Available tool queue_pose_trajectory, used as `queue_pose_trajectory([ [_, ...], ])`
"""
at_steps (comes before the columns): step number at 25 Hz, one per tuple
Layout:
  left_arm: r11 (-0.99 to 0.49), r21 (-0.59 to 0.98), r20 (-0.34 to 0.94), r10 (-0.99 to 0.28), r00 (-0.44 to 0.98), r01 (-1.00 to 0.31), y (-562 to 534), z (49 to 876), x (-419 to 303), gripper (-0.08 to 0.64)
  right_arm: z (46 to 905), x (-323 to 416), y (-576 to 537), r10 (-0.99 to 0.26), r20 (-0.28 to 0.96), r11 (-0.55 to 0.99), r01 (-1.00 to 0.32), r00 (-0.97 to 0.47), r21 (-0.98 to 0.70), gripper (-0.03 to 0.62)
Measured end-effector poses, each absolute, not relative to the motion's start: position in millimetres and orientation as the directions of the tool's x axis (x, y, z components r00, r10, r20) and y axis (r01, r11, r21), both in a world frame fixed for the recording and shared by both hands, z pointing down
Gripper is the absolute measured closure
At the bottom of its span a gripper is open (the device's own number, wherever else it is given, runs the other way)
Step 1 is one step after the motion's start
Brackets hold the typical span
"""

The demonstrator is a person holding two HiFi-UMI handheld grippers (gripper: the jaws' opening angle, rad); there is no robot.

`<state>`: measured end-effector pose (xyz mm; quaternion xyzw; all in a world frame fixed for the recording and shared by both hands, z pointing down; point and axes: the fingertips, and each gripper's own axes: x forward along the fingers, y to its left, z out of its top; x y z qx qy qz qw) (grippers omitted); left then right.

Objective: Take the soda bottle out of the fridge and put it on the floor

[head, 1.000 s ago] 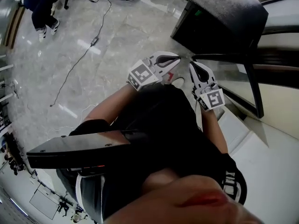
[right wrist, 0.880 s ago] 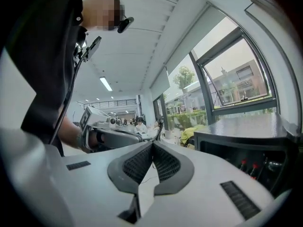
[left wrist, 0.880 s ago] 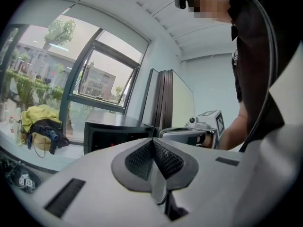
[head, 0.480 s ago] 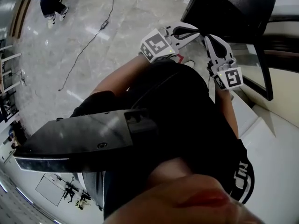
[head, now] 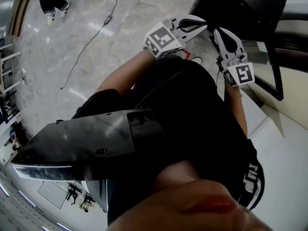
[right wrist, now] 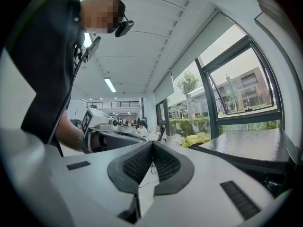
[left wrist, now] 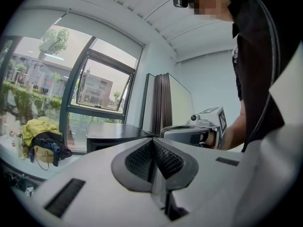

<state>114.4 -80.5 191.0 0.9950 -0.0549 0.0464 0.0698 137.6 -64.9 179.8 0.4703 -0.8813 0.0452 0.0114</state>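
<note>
The fingers (left wrist: pixel 137 161) of the left gripper (left wrist: pixel 152 145) are pressed flat together with nothing between them. The fingers (right wrist: pixel 166 164) of the right gripper (right wrist: pixel 152 146) meet the same way and are also empty. In the head view both grippers are held side by side, a little apart, with their tips towards the fridge (head: pixel 238 8) and just short of it. The left gripper sits off the fridge's near corner and the right gripper lies along its front side. Each gripper shows in the other's view, held roughly level, with a hand wrapped round its handle.

Bare forearms (head: pixel 122 78) run back from the grippers to the person (head: pixel 192 129), who wears a black shirt and stands right in front of the fridge.

The fridge is a low black box with a dark speckled top. No view shows the soda bottle, so I cannot tell where it is.

A pale marble floor (head: pixel 96 57) spreads away from the fridge. A thin dark cable (head: pixel 89 44) lies across it, well apart from the fridge. Someone else's shoes (head: pixel 53 9) stand at the far edge.

Behind the fridge is a large window (left wrist: pixel 94 86). In the left gripper view, a yellow cloth (left wrist: pixel 38 126) and a dark bag (left wrist: pixel 47 143) lie on the sill to the fridge's left.
</note>
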Motion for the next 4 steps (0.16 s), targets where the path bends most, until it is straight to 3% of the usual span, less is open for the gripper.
queue_pose_trajectory([
  [4, -0.984, 0.129, 0.089, -0.110, 0.990, -0.121, -89.2, 186.9, 112.1, 0.555, 176.0, 137.5, -73.0, -0.834, 0.051, 0.546, -0.835, -0.549, -0.068, 0.580],
])
